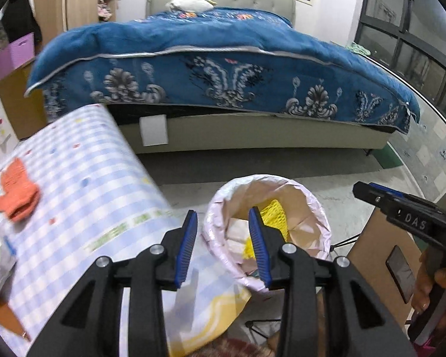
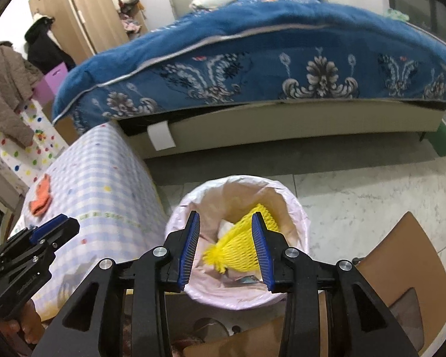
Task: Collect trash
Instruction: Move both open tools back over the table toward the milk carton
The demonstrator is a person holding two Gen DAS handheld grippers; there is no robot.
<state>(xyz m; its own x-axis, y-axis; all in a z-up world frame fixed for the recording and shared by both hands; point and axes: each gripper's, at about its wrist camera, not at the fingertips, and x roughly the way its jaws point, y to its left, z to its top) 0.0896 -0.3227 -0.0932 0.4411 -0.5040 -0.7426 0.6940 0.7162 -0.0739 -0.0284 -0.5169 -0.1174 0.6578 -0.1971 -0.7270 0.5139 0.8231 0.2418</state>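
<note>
A: Bedroom floor, blue quilted bed (image 2: 252,59) at twelve o'clock, checked desk (image 2: 104,190) at nine. Where's the trash?

B: Yellow foam net (image 2: 238,247) sits in the pink-lined bin (image 2: 300,208), just under the right gripper (image 2: 226,247), whose jaws are spread and grasp nothing. Left gripper (image 1: 223,247) is likewise released.

A: Next?

B: I'd go for the orange scrap (image 1: 16,193) on the desk; pinch its middle, carry it over the rim before letting go.

A: Any writing?

B: "DAS" on the right gripper's body; the desk cloth's green print is blurred.
</note>
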